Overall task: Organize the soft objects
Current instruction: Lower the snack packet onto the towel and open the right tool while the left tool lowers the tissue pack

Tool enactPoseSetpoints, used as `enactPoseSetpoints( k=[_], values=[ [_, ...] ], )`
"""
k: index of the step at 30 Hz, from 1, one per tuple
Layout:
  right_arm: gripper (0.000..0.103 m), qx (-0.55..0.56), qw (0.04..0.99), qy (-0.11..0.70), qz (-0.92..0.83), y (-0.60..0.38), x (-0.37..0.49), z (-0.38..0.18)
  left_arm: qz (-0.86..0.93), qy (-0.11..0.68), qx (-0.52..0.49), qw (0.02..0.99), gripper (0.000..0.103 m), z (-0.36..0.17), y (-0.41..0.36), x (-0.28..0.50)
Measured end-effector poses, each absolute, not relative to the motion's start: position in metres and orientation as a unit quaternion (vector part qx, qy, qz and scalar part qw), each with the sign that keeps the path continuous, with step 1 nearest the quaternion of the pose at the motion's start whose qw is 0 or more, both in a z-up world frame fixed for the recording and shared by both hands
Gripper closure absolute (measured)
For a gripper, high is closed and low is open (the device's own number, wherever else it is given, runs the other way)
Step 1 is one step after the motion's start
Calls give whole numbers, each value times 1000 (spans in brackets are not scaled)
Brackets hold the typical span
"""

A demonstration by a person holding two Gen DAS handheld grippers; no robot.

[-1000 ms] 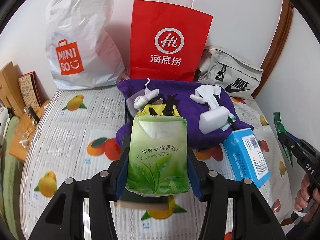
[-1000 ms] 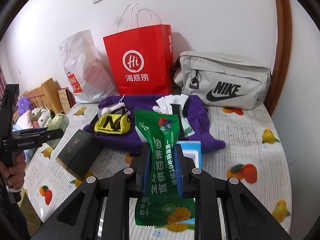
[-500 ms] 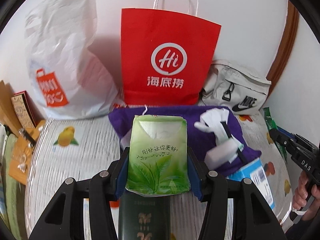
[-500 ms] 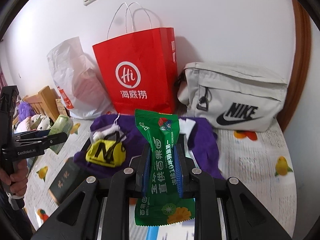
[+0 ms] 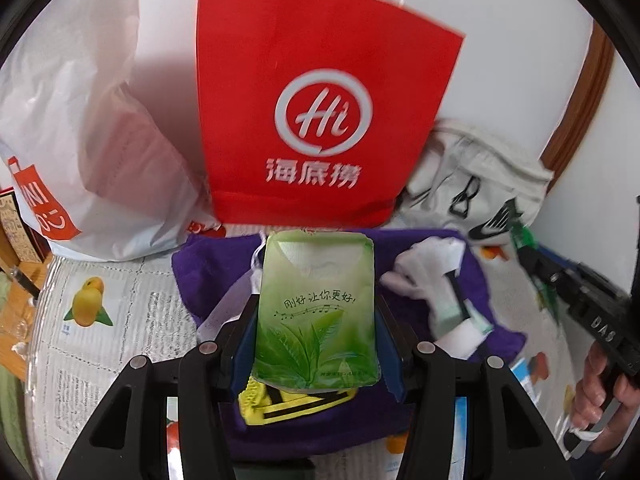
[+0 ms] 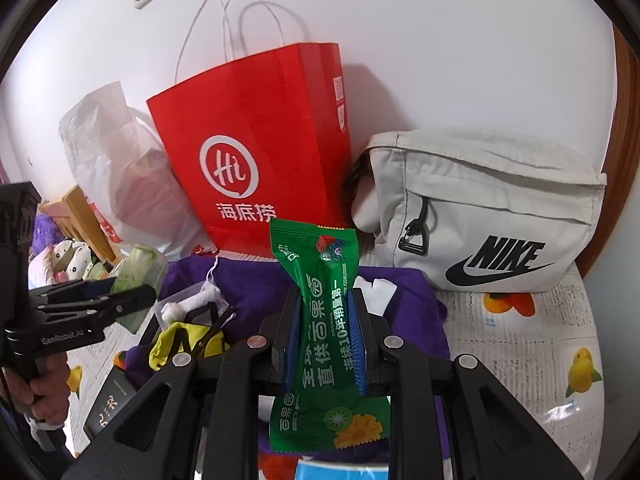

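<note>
I hold the green tissue pack [image 5: 316, 312] clamped in my left gripper [image 5: 316, 344] and the green snack packet [image 6: 320, 320] in my right gripper [image 6: 324, 336] (both above the purple towel [image 5: 208, 272]), next lifting toward the far red paper bag [image 5: 320, 100].

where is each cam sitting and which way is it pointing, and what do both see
Left wrist: rides the left gripper, looking forward at the red paper bag; its fingers clamp a light green tissue pack, and the right hand shows at right.
Right wrist: rides the right gripper, facing the wall; its fingers clamp a dark green snack packet, and the left hand shows at left.
Shared: the red bag, Nike bag, purple cloth, white plastic bag.
</note>
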State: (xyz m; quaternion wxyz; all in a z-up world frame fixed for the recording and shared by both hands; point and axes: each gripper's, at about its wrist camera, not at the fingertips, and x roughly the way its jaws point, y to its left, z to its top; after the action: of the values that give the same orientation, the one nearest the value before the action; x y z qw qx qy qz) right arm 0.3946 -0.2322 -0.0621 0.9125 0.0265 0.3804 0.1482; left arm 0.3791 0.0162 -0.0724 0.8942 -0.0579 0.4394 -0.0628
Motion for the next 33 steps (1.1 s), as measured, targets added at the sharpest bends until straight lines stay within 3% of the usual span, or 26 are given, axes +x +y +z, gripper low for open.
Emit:
enactPoseSetpoints(
  k=[33],
  values=[
    [76, 22, 860, 483, 164, -234, 437, -147, -72, 492, -54, 866, 53, -117, 9, 396]
  ],
)
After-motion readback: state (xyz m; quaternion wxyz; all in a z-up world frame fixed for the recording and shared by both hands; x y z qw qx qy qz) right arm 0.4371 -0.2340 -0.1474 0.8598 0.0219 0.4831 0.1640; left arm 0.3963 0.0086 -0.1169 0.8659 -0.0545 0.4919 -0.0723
